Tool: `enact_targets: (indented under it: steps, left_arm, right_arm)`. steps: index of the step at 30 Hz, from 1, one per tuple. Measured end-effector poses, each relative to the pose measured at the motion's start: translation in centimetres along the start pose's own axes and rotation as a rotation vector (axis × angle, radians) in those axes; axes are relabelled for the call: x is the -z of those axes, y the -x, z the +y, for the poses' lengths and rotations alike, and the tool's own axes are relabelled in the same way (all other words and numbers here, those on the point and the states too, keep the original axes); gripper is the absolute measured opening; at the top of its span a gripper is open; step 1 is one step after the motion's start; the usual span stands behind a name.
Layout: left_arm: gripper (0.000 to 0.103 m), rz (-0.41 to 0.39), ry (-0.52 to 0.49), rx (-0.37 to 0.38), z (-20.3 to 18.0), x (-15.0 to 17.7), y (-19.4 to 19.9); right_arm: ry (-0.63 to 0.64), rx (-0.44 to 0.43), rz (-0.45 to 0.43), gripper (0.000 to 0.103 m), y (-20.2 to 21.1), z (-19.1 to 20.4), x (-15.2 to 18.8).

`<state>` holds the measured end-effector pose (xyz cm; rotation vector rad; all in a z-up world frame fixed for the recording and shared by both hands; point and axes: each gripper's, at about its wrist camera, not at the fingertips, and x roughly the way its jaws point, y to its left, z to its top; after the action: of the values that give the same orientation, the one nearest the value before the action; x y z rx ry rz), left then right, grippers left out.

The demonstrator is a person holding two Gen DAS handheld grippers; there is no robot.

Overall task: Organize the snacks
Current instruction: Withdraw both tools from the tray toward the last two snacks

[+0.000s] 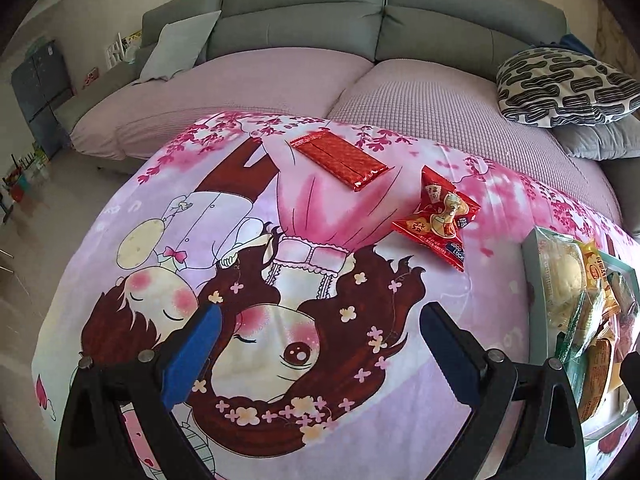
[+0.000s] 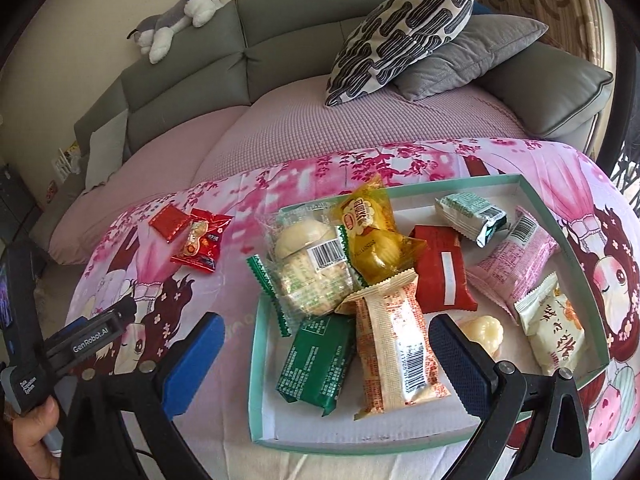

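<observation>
Red foil marks the two snacks not yet put away: a flat red foil bar (image 1: 339, 162) and, just beside it, a puffy red snack packet (image 1: 437, 216) printed with a cartoon figure, both lying loose on the pink cartoon-print blanket (image 1: 248, 264) that covers the surface in front of the grey sofa (image 1: 384, 20). Everything else is gathered in the shallow mint-edged cardboard tray (image 2: 256, 360), which sits on the same blanket to the right of the loose pair and well apart from it. In the tray a clear-wrapped pale bun (image 2: 304, 240), a yellow packet (image 2: 372, 240), a green packet (image 2: 316, 364) and a cream-and-orange packet (image 2: 396, 348) overlap in a heap at the left end, while a red packet (image 2: 444, 272), a white-and-green packet (image 2: 468, 216), a pink packet (image 2: 516, 256) and a cream packet (image 2: 552, 320) lie flatter further right, probably because items were dropped in from the near left side. The left gripper (image 1: 320, 356) hangs over bare blanket with its blue-padded jaws spread wide and nothing between them, facing the two red items, a sensible start for fetching one. The right gripper (image 2: 326, 356) hovers above the tray's near end, jaws likewise wide apart and empty; a hand (image 2: 30, 436) holding the other gripper's handle shows at the lower left of its view. Judging by this, the sorting is nearly finished, with the red pair remaining.
</observation>
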<state>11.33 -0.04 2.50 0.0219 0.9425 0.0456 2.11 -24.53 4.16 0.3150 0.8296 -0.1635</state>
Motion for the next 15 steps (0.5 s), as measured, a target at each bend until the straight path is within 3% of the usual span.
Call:
enact_targets:
  steps: [15]
  left_arm:
    - [0.099,0.009,0.084,0.039,4.0,-0.4,-0.4]
  right_arm:
    - [0.078,-0.059,0.001,0.103,-1.8,5.8,0.7]
